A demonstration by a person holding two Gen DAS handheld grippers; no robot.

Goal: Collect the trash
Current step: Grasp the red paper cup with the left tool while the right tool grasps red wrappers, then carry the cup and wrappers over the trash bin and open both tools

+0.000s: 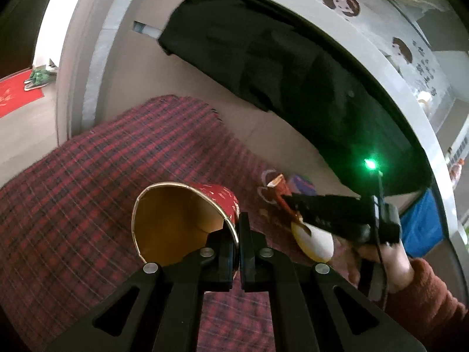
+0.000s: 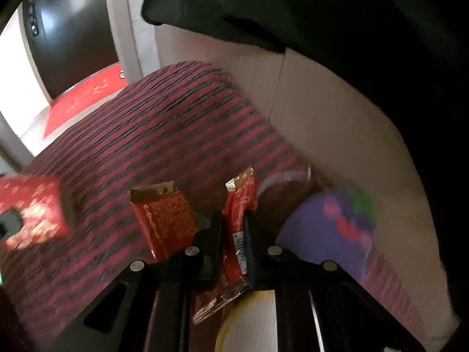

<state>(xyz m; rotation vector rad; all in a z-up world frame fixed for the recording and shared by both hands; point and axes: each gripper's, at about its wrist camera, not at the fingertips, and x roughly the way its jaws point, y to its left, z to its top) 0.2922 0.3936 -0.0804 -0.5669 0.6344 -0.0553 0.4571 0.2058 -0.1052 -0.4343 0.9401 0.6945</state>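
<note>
- Left gripper (image 1: 238, 234): jaws fully closed on the rim of a red paper cup (image 1: 187, 220); the cup is tipped on its side with the mouth turned toward the lens, over the red plaid cloth (image 1: 102, 176)
- Cup, contents: brown inside, nothing seen in the part on view
- Right gripper (image 2: 233, 234): jaws narrow, pressed on a red snack wrapper (image 2: 239, 220) that stands up between the pads, its torn foil end hanging below them; from the left wrist view the same gripper sits just right of the cup, a hand in a rust-coloured sleeve (image 1: 425, 287) behind it
- Second red wrapper (image 2: 164, 220): lies just left of the gripped one; whether the two touch cannot be told
- Yellow-rimmed white dish (image 1: 315, 242): lies under the right gripper; contents not on view
- Purple round item with coloured print (image 2: 331, 228): on the cloth to the right, blurred, kind unclear
- Step in hand, judged: carry the gripped wrapper to the cup mouth and drop it in
- Handling advice: keep the pads tight, since thin foil may slip; tilt the cup mouth upward before release, or the wrapper may slide back out; open the jaws only once the wrapper's lower end is past the rim
- Left to collect, judged: the second wrapper at least
</note>
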